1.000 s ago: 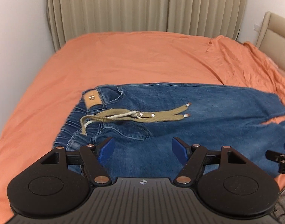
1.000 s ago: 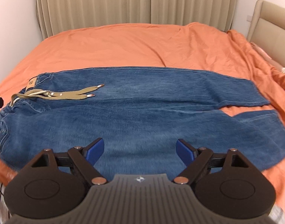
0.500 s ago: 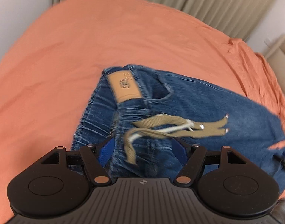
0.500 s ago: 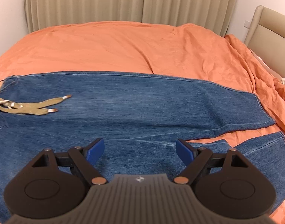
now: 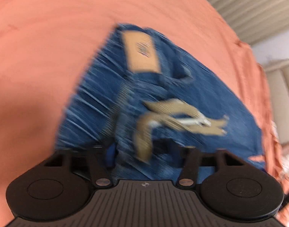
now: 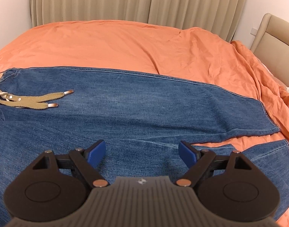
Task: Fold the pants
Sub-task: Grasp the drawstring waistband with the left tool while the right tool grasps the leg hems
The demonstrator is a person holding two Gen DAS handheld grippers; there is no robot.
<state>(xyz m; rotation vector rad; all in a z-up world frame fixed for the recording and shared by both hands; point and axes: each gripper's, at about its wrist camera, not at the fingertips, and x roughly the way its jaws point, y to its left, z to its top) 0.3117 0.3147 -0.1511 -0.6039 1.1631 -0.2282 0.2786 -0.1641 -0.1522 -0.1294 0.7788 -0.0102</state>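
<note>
The blue denim pants (image 6: 136,102) lie flat and lengthwise across the orange bedspread (image 6: 116,43), and the left gripper (image 5: 146,151), its jaws just closing with waistband cloth between them beside the tan woven drawstring (image 5: 174,117), cannot yet be called gripped through the blur. The right gripper (image 6: 142,151) hovers wide apart over the near leg, holding nothing. A good fold probably needs both layers pinched clear of the drawstring; the tan leather waistband patch (image 5: 142,54) bears marks too smeared to read.
</note>
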